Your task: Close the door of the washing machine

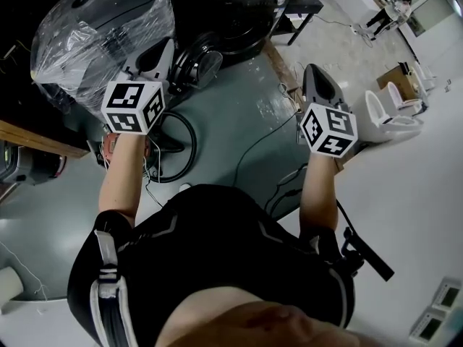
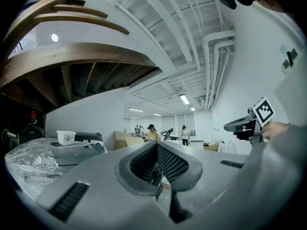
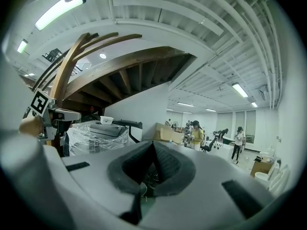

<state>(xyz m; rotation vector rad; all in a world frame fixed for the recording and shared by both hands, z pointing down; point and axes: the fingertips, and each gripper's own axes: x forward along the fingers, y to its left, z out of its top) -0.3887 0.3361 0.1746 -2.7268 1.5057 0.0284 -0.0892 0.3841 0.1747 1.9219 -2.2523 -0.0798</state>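
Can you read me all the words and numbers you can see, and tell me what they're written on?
There are no words or numbers that can be read in any view.
Left gripper's marker cube: black-and-white square patterns only, no letters.
Right gripper's marker cube: the same kind of patterns, no letters.
Two small panels on the floor at the lower right of the head view: too small to read.

No legible words, numbers or brand marks in any view; left white marker cube (image 1: 134,107) and right white marker cube (image 1: 329,130) carry black square code patterns only — no characters; two small white box devices with grey screens (image 1: 438,311), lower right of the head view — displays too small to read.
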